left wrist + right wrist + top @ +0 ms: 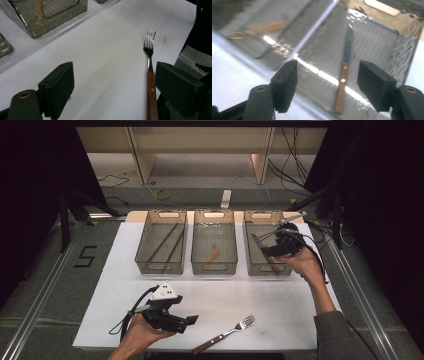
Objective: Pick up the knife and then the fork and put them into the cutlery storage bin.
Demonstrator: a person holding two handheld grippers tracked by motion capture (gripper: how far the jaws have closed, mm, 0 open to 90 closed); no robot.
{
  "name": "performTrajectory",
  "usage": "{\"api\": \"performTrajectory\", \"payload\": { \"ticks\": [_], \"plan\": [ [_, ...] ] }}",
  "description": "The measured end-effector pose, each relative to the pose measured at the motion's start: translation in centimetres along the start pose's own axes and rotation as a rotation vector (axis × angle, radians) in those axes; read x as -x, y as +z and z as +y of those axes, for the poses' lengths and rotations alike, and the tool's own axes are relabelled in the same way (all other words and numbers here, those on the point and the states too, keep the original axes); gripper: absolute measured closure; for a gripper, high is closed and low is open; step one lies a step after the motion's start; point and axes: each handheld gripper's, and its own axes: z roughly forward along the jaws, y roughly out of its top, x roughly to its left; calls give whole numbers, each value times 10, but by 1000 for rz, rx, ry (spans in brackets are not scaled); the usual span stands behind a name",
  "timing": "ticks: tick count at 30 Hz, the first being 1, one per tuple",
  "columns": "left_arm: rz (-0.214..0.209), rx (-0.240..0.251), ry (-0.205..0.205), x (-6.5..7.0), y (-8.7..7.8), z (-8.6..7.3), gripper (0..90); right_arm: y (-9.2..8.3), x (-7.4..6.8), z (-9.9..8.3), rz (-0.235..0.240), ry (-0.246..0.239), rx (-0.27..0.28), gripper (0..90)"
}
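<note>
Jaws of the right gripper (327,85) stand spread and empty above the right basket (250,266), where the wooden-handled knife (344,77) lies flat on the bottom; those of the left gripper (113,85) are likewise spread, low over the near part of the white table (300,320), with the fork (149,72) just inside its right pad. Judged risks: a close of the left gripper from this offset could nudge the fork's slim handle sideways instead of pinching it. Farther out, the right gripper's trailing cable could catch that basket's rim and drag it towards the middle basket (195,266).
</note>
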Motion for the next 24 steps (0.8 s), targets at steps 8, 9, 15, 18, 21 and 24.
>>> {"api": "performTrajectory", "payload": {
  "ticks": [8, 9, 15, 18, 21, 24],
  "plan": [
    [5, -45, 13, 6, 5, 1, 160, -27, -22, -34, 39, -32, 90, 298],
    [9, -56, 19, 7, 6, 1, 159, -30, -25, -38, 44, -31, 98, 296],
    [3, -105, 24, 12, 13, 2, 159, -35, -38, -67, 71, -63, 124, 286],
    [-7, -148, 39, 16, 19, 3, 159, -36, -40, -78, 93, -59, 138, 272],
    [-11, -188, 60, 21, 24, 4, 160, -37, -44, -88, 96, -61, 144, 269],
    [-12, -218, 73, 24, 28, 2, 161, -38, -48, -96, 99, -59, 155, 268]
  ]
}}
